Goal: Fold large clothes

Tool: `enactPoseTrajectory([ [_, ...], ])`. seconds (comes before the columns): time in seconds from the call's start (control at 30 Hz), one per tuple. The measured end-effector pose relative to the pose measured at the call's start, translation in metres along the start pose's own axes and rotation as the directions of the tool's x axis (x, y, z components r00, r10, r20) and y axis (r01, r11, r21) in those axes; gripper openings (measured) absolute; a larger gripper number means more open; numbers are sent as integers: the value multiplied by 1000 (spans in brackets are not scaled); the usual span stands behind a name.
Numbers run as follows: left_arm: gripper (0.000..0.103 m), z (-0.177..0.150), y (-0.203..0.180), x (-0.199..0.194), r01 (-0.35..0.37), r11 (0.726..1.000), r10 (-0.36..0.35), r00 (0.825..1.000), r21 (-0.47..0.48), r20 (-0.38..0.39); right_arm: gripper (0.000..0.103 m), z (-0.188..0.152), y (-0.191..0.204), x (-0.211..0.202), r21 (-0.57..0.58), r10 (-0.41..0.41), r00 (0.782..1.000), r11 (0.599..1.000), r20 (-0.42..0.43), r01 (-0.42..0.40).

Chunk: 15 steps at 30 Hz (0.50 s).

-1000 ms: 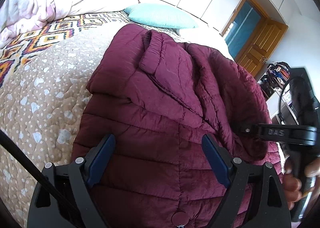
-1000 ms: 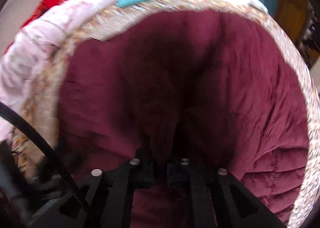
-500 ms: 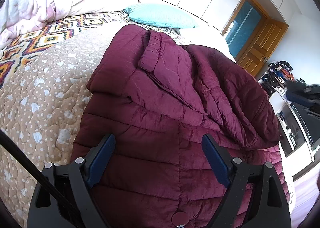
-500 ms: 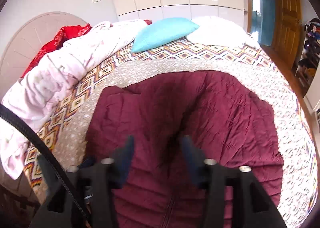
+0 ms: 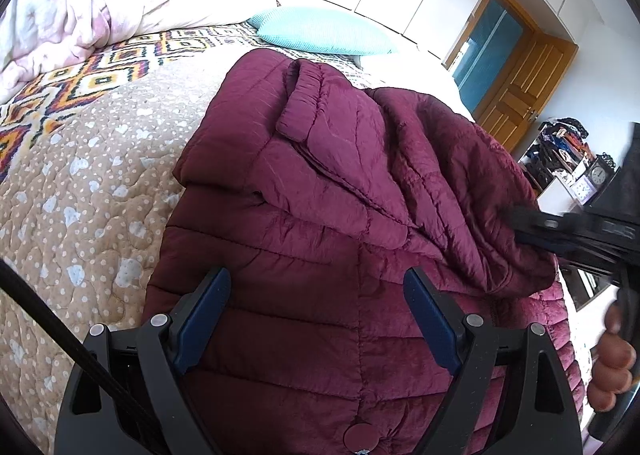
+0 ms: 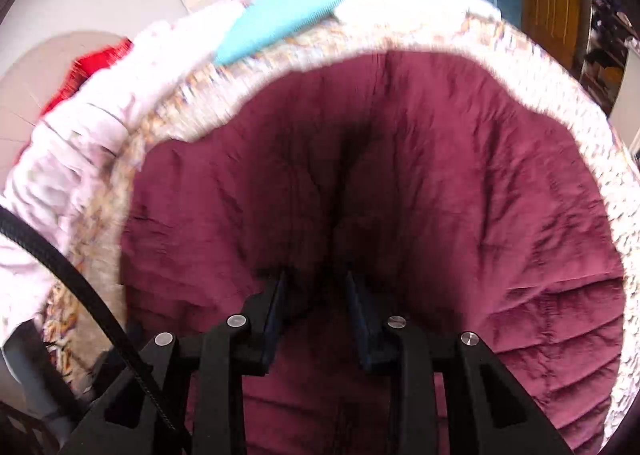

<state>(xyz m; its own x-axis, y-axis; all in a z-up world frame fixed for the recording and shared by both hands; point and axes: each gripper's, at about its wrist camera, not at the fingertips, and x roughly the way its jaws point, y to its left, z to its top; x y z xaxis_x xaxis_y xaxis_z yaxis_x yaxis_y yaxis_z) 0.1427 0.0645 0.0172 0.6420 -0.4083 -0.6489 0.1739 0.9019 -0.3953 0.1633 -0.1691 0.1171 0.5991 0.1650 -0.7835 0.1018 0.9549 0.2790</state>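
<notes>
Maroon puffer jacket (image 5: 320,223): centre frame, on quilted bedspread (image 5: 80,183), sleeve folded across. Right gripper (image 6: 316,287): jaws just opening, unclenched, nothing between pads; fold released. Left gripper (image 5: 316,295): spread wide, empty, above hem.

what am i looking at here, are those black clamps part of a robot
No robot: a person holds a two-finger gripper in each hand, each with a camera looking along its fingers. One picture comes from the left gripper, the other from the right gripper. A maroon puffer jacket lies partly folded on a bed, near a turquoise pillow. The left jaws stand open above it, holding nothing. The right jaws have just been opening; fabric shows in their gap, no grip visible.
</notes>
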Motion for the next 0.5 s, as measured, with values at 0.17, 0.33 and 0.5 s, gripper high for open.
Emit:
enactPoseTrajectory([
  [0.17,87,0,-2,0,-14,1000,14,1000,11,-2,34,-16,-26,11,5,-77,995,997,-64,77],
  [0.33,87,0,-1,1,-15,1000,15,1000,10,1,34,-22,-35,-6,59,-12,999,998,-33,14],
  [0.5,87,-1,-5,2,-47,998,47,999,33,-4,48,-60,-45,-75,-27,-63,997,998,36,64],
])
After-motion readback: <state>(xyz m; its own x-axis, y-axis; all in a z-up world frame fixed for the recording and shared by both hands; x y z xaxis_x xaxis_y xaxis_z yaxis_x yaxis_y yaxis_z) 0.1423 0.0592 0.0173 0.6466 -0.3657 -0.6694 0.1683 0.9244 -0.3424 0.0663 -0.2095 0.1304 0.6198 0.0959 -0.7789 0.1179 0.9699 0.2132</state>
